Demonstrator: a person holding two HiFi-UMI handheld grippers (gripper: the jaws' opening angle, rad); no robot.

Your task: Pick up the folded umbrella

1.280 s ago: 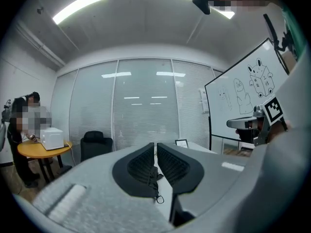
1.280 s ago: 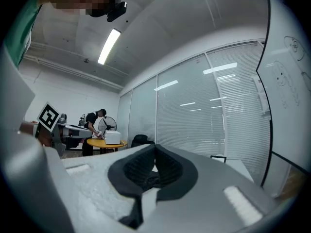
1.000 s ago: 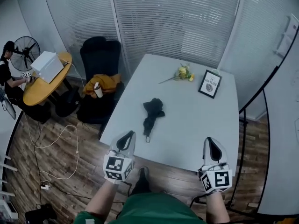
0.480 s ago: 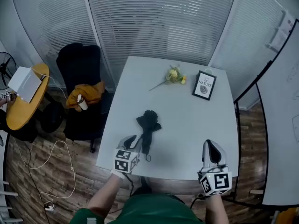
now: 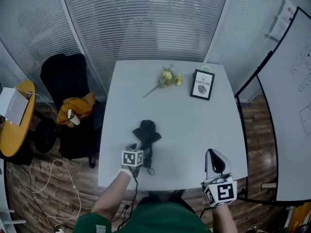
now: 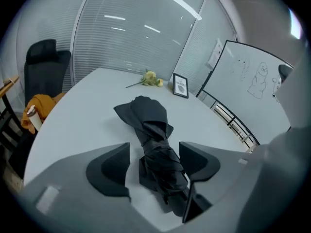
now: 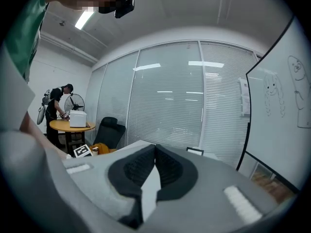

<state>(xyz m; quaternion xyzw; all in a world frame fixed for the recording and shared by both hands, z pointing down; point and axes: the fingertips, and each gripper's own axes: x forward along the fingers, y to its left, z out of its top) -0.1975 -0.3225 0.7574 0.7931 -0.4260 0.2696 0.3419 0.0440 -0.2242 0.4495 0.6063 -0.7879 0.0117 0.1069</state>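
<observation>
The head view looks steeply down on the table (image 5: 194,130). The left gripper view, low and close, shares its umbrella (image 5: 146,131). The right gripper view faces level.

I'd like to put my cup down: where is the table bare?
Bare: the wide stretch between the umbrella and the framed picture, and the table's edge by the chair. Crowded: by the flower, and around the umbrella.

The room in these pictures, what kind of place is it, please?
Most likely an office meeting room: glass partition walls with blinds stand behind a white table, a whiteboard with marker drawings is on one side, and a black office chair stands beside the table.
</observation>
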